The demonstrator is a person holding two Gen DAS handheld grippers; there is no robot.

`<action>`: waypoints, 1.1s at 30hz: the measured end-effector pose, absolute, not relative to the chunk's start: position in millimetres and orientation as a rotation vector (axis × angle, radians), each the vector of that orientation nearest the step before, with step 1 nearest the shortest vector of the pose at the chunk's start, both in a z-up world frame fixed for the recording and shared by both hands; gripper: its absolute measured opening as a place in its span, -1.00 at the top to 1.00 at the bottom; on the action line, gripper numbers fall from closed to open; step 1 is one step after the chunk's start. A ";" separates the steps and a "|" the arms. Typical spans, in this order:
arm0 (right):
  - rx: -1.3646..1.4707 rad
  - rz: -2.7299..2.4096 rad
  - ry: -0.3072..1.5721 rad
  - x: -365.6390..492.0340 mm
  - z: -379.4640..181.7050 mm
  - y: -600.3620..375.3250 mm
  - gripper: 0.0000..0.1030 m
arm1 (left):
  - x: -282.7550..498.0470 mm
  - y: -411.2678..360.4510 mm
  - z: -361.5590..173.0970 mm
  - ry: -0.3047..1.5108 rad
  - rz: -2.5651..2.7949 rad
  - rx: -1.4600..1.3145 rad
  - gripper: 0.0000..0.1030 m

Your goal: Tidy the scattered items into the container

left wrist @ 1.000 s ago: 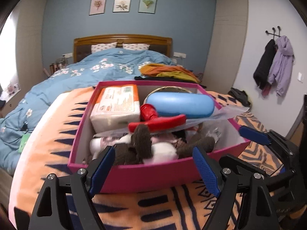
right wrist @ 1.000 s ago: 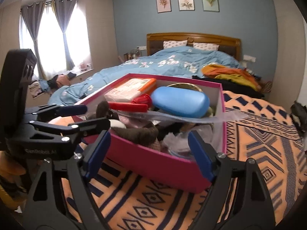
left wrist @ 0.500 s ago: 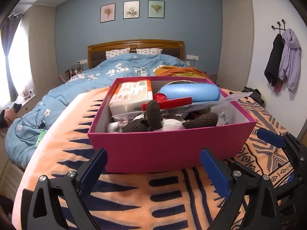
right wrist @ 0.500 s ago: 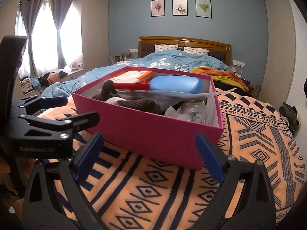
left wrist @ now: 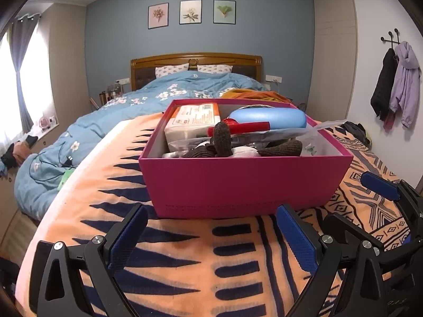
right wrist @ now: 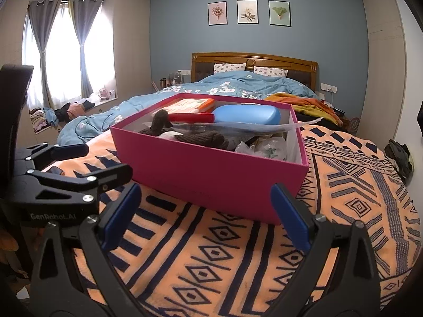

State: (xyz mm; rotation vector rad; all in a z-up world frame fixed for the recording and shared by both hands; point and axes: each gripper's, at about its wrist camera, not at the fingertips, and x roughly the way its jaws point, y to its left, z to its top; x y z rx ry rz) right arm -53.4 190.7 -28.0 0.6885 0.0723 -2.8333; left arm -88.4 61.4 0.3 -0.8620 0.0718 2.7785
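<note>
box (left wrist: 246,182) sits ahead — beyond both open jaws.

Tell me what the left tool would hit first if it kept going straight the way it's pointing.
Most likely the near wall of the pink box, dead ahead of the open left tool; depth is hard to judge.

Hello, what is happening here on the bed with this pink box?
A person holds a hand-held gripper in each hand, tidying loose things into the pink box on the orange blanket. The box already holds a tissue pack, a blue case, a red-handled tool and a brown plush toy. The left hand-held gripper and right hand-held gripper are open and empty, short of the box.
</note>
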 end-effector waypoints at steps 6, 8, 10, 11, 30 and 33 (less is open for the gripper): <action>0.687 -2.835 0.064 -45.6 -27.7 189.5 -0.98 | -82.2 56.4 -1.0 0.027 2.773 -0.883 -1.00; 0.685 -2.832 0.058 -43.7 -27.2 189.7 -0.98 | -79.7 55.9 -0.3 0.025 2.776 -0.880 -1.00; 0.684 -2.830 0.049 -42.5 -27.0 190.1 -0.98 | -77.4 55.7 0.9 0.019 2.779 -0.881 -1.00; 0.686 -2.830 0.046 -42.1 -27.1 190.1 -0.98 | -76.9 55.4 1.1 0.018 2.780 -0.881 -1.00; 0.713 -2.810 -0.018 -34.5 -28.1 188.2 -1.00 | -64.1 47.4 1.8 0.011 2.817 -0.878 -1.00; 0.711 -2.826 -0.021 -32.9 -26.9 189.4 -1.00 | -63.4 48.0 1.2 0.011 2.809 -0.882 -0.99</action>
